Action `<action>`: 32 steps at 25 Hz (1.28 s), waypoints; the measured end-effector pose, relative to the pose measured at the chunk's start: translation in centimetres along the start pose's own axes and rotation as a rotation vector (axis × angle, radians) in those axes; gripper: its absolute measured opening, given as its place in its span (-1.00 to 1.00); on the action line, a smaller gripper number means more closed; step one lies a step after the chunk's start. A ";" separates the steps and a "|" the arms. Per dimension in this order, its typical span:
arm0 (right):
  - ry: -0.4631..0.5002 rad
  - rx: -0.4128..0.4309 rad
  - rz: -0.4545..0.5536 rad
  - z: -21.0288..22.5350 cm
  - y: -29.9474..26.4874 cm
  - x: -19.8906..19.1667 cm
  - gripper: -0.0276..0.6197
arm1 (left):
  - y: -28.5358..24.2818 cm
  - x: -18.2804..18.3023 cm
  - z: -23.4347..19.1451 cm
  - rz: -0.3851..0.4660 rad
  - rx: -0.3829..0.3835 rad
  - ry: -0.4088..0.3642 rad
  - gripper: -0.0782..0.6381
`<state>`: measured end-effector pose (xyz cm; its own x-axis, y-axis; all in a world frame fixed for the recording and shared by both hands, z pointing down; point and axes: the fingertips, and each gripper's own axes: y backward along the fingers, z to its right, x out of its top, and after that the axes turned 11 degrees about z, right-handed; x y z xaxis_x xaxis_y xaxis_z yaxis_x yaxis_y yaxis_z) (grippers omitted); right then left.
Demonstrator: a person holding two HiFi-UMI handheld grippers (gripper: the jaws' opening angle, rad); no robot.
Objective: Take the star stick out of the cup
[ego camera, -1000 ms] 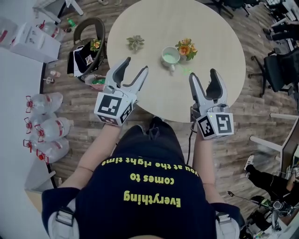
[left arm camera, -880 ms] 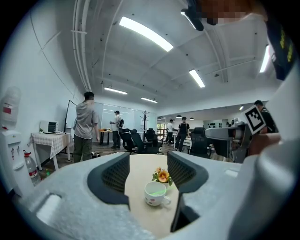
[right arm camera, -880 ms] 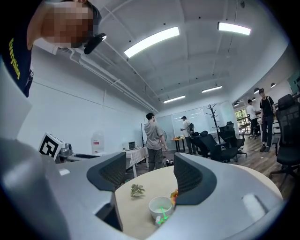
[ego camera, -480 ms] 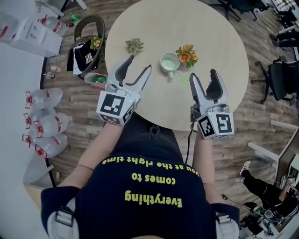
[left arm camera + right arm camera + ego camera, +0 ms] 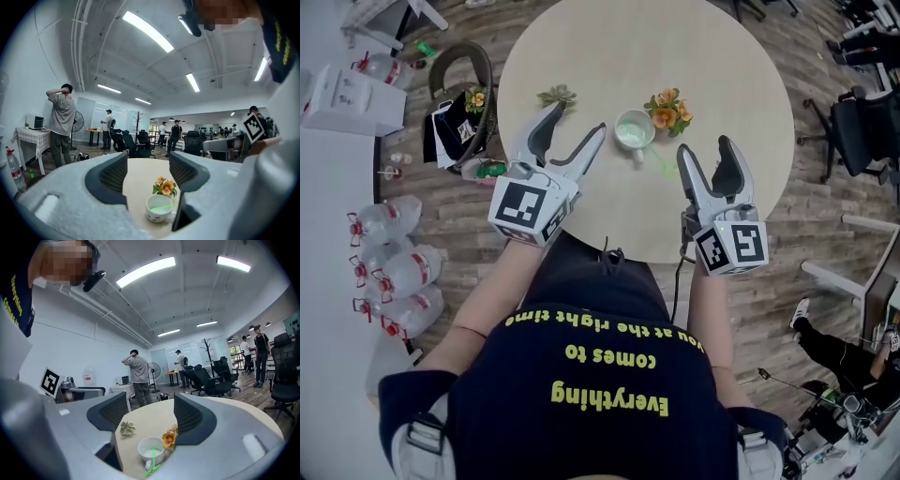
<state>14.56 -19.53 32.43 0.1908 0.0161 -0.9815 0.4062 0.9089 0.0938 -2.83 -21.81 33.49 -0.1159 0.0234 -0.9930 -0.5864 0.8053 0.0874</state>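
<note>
- One round pale wooden table [image 5: 712,56].
- One white ceramic cup [image 5: 634,129].
- One thin green star stick [image 5: 659,164].
- One small bunch of orange flowers [image 5: 667,109].
- One small grey-green leafy plant [image 5: 555,95].
- One white cardboard box [image 5: 356,94].
- At least three large clear plastic water bottles with red caps [image 5: 398,267]; the exact number cannot be told.
- At least four standing people [image 5: 61,123] in the left gripper view.

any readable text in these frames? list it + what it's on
"Everything comes to you at the right time": yellow print on the person's dark shirt, upside down in the head view.
Labels on the white box and the water bottles: too small to read.
</note>
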 end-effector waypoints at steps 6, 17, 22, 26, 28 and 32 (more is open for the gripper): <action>0.000 -0.042 -0.010 1.4 -0.5 -0.3 0.05 | -1.2 -0.7 -0.4 -0.004 -0.028 0.014 0.00; -0.056 -0.074 -0.113 2.6 -0.3 -5.2 0.05 | -2.1 -3.4 -0.5 -0.054 -0.051 0.045 0.00; -0.078 -0.078 -0.161 3.2 -0.1 -7.2 0.04 | -2.3 -4.6 -0.3 -0.082 -0.050 0.053 0.00; -0.096 -0.085 -0.198 3.4 0.0 -8.9 0.02 | -2.5 -5.3 -0.2 -0.096 -0.053 0.057 -0.01; -0.104 -0.086 -0.223 3.6 0.3 -9.9 0.02 | -2.6 -5.8 -0.1 -0.104 -0.057 0.063 -0.03; -0.128 -0.092 -0.275 3.7 0.6 -11.8 0.01 | -2.8 -6.5 0.4 -0.119 -0.073 0.073 -0.14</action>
<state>15.89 -20.68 44.66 0.1985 -0.2832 -0.9383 0.3773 0.9057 -0.1935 -0.09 -23.97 39.66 -0.0986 -0.1150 -0.9885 -0.6561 0.7543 -0.0223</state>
